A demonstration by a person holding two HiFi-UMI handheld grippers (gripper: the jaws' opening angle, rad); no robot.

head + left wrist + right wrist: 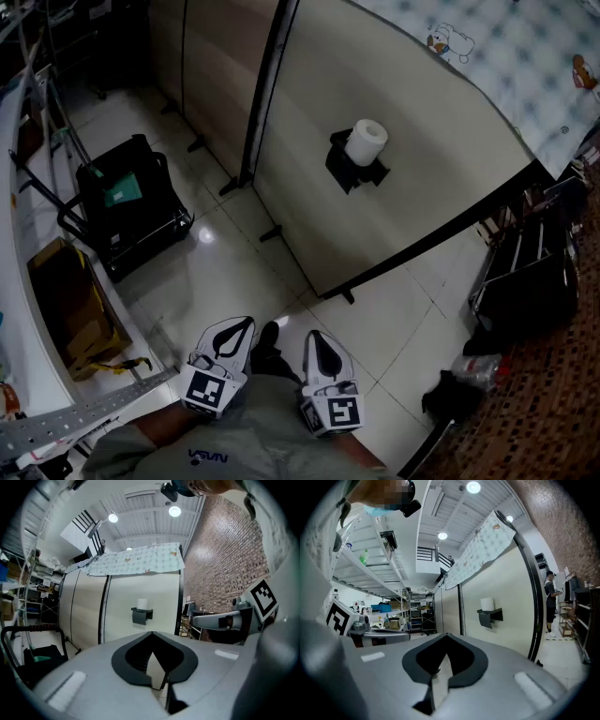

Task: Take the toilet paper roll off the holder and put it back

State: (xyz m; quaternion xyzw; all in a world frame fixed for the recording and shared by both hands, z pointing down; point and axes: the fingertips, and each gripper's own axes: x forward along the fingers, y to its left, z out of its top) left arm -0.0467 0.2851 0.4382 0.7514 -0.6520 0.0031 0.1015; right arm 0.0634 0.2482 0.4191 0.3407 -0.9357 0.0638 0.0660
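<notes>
A white toilet paper roll [367, 141] stands upright on a dark holder [353, 167] fixed to a cream partition wall [412, 122]. The left gripper view shows the roll [142, 603] on its holder [140, 615] well ahead, and the right gripper view shows the roll [487, 603] and holder [489, 617] at about the same distance. My left gripper [236, 324] and right gripper [317, 337] are held close to the body, side by side, far short of the wall. Both are shut with nothing between the jaws.
A black wheeled cart [131, 208] stands at the left on the tiled floor, with a cardboard box [73, 305] and metal shelving [56, 427] nearer. Dark racks [530, 272] sit right of the partition. A patterned cloth [506, 56] hangs over the wall's top. A person [551, 603] stands beyond the partition.
</notes>
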